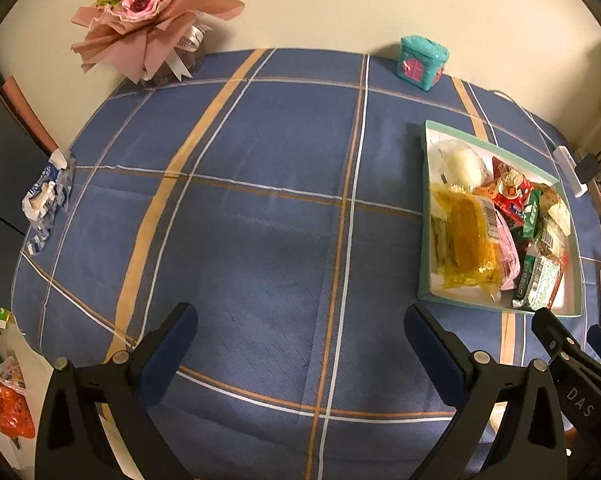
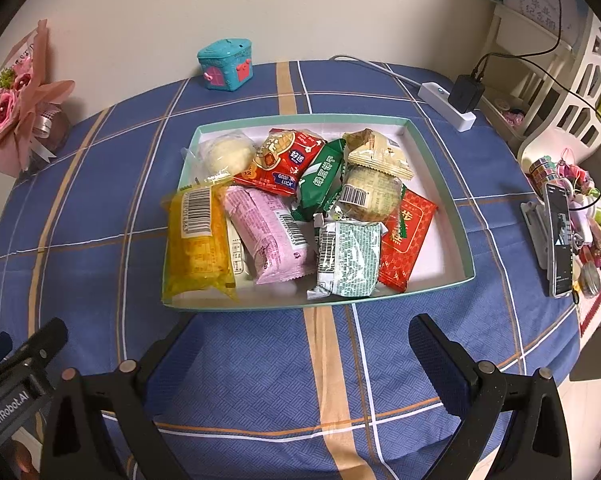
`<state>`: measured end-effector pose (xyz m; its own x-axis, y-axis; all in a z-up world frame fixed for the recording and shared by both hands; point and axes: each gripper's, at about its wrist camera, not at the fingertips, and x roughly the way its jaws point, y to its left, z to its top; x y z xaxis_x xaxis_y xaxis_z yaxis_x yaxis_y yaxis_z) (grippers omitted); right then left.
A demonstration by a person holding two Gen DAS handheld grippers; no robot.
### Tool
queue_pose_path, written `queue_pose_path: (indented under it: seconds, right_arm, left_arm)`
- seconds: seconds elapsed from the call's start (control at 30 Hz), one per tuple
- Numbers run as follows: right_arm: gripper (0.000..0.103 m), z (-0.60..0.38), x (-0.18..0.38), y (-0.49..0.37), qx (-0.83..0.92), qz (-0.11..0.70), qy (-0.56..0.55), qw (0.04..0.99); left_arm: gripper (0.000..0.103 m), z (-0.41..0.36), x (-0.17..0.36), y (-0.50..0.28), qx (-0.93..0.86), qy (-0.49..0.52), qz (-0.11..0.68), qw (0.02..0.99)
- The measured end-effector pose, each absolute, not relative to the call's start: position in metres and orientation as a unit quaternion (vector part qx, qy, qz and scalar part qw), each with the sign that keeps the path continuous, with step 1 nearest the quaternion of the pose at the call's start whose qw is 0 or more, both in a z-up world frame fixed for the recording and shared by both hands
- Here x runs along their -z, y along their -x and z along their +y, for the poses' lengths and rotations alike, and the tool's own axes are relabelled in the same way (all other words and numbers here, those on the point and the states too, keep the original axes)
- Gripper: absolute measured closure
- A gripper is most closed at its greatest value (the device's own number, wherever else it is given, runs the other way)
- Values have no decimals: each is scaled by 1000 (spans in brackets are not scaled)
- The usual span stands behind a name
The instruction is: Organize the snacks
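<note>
So the blue plaid tablecloth point(image 2: 236, 380) fills most of both views, and the right wrist view has the shallow teal-rimmed tray point(image 2: 440, 152) sitting dead center with all the snacks piled in it. In the left wrist view the same tray is over at the right edge.

Biggest packs sit along the tray's near side: a yellow packet point(image 2: 198, 248) at lower left, a pink packet point(image 2: 266, 236) leaning right beside it, then a pale green foil pack point(image 2: 350, 260) and a flat red one point(image 2: 406, 238). Smaller stuff is further back, like the red cookie bag point(image 2: 286, 162).

These all look light, crinkly and slippery, probably crushable inside, so pinching a crimped end seam seems smarter than squeezing the middle.

Left gripper point(image 1: 300, 332) and right gripper point(image 2: 296, 340) both hang with jaws spread wide, holding nothing, over bare cloth short of the tray.
</note>
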<state>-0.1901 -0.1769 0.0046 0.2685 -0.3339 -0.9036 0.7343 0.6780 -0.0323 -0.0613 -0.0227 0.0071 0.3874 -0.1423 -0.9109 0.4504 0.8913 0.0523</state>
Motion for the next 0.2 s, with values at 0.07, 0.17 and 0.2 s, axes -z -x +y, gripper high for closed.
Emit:
queue_pose_path:
  seconds: [0.07, 0.17, 0.2]
  right_arm:
    - [0, -177, -4, 190, 347, 496, -202, 770]
    - [0, -177, -4, 190, 347, 496, -202, 770]
    - [0, -177, -4, 190, 347, 496, -202, 770]
  left_arm:
    - [0, -23, -8, 62, 181, -148, 519, 822]
    - [0, -22, -10, 61, 185, -147, 517, 823]
    - [0, -23, -11, 61, 186, -146, 515, 824]
